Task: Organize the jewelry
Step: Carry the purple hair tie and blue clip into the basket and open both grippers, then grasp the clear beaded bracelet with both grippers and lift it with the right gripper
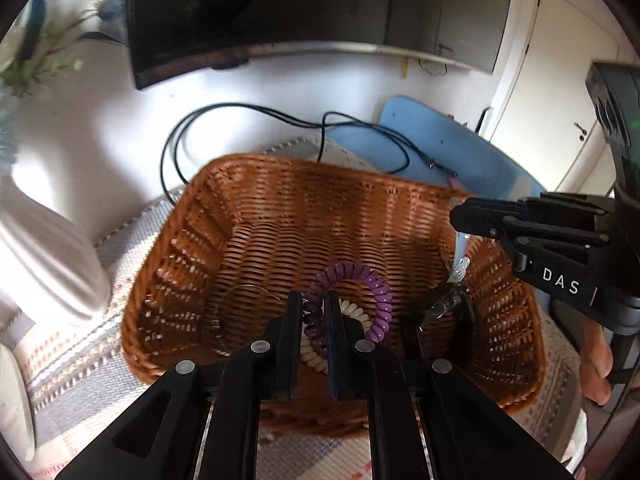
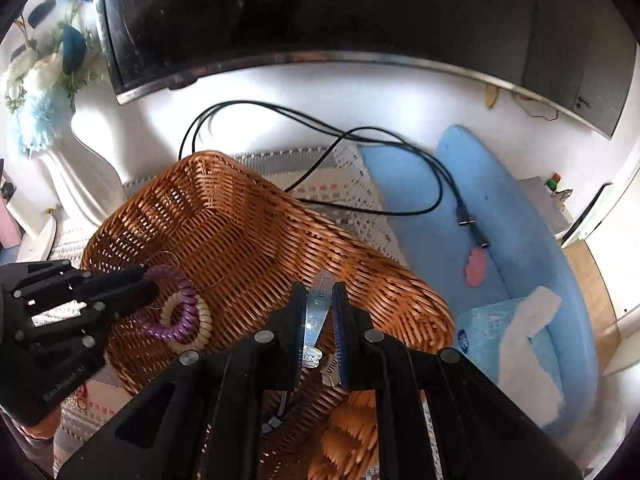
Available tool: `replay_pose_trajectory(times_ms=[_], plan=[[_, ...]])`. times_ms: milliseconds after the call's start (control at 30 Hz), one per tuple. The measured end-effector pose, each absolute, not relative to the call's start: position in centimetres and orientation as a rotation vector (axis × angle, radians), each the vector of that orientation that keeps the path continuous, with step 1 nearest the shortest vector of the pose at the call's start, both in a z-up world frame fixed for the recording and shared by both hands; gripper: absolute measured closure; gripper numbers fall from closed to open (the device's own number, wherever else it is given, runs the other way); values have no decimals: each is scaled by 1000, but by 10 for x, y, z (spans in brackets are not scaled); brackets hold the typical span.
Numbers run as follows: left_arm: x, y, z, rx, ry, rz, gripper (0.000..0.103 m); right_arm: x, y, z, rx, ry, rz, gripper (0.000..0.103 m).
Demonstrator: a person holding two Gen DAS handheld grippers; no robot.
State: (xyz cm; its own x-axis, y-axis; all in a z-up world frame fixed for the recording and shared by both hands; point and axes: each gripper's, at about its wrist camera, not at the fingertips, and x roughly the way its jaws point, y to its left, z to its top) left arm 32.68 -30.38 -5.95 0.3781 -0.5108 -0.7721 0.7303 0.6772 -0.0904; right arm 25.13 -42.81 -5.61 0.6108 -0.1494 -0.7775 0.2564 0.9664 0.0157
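A brown wicker basket (image 1: 280, 208) sits on a woven mat; it also shows in the right wrist view (image 2: 248, 224). My left gripper (image 1: 315, 300) is shut on a purple spiral band (image 1: 372, 280) low inside the basket, seen also in the right wrist view (image 2: 180, 320). A cream spiral band (image 1: 354, 312) lies under it, also in the right wrist view (image 2: 204, 320). My right gripper (image 2: 320, 292) is shut on a silver hair clip (image 2: 318, 308) above the basket's right rim. A thin wire ring (image 1: 224, 312) and a dark clip (image 1: 444, 312) lie in the basket.
A black cable (image 2: 360, 136) loops over the white table behind the basket. A blue pad (image 2: 500, 216) with a pink piece (image 2: 476, 266) lies to the right. A white vase (image 1: 44, 256) with flowers stands at the left. A dark monitor (image 1: 260, 12) is behind.
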Motion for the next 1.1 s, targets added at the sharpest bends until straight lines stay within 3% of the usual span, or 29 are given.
replay_pose_trajectory(times_ms=[200, 300, 367, 833, 967, 1100], plan=[[324, -309, -65, 291, 873, -825, 91, 253, -430, -55, 151, 885, -182, 87], [320, -297, -53, 260, 864, -836, 75, 243, -431, -44, 170, 861, -173, 69], [313, -282, -40, 249, 834, -823, 71, 233, -428, -34, 164, 829, -174, 68], [188, -75, 62, 99, 624, -495, 71, 119, -333, 52, 199, 595, 110, 66], [168, -21, 53, 47, 638, -394, 71, 121, -281, 45, 159, 612, 234, 66], [177, 14, 9, -18, 724, -347, 71, 135, -236, 23, 93, 663, 303, 66]])
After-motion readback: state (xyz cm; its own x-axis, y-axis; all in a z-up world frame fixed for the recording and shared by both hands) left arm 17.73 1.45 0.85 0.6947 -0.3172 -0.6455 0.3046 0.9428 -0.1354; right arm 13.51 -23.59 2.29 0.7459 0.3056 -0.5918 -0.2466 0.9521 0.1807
